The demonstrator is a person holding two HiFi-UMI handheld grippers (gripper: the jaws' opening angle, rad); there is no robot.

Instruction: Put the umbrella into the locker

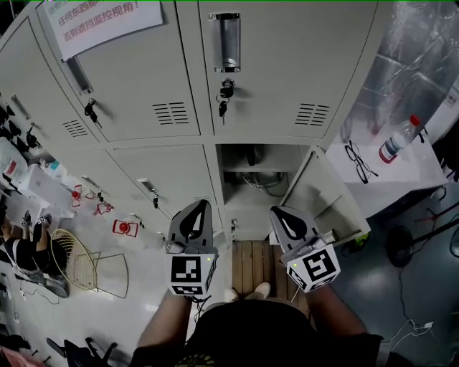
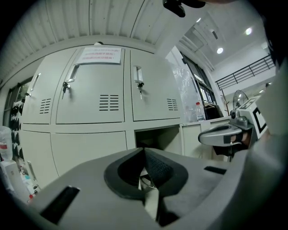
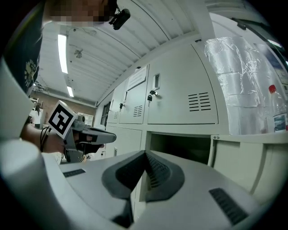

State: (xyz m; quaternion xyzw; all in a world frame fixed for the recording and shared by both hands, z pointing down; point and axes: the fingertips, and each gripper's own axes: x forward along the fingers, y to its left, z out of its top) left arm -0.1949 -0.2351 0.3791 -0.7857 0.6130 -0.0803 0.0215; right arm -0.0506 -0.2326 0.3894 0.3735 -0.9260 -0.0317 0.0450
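Grey metal lockers (image 1: pixel 287 64) fill the wall ahead, keys (image 1: pixel 225 97) hanging from the lock of an upper door and a paper notice (image 1: pixel 100 21) taped to the door beside it; one lower compartment (image 1: pixel 283 159) stands open, its door (image 1: pixel 333 197) swung out to the right; on the shelf inside sits a dark shape (image 1: pixel 250 155) with thin curved lines below it, which may be the umbrella, though the interior is too dim to be sure, and no umbrella shows in either tool; the left gripper (image 1: pixel 201 207) is held level in front of the person, pointing at the lockers just left of the opening, its jaws pressed together at the tips with nothing between them (image 2: pixel 144 150); the right gripper (image 1: pixel 277 210) is held beside it, aimed at the open compartment, its jaws likewise closed and empty (image 3: pixel 145 153); the two grippers are near each other but apart; to the right a white table (image 1: pixel 409 172) carries a water bottle (image 1: pixel 396 140) and a pair of eyeglasses (image 1: pixel 360 162).
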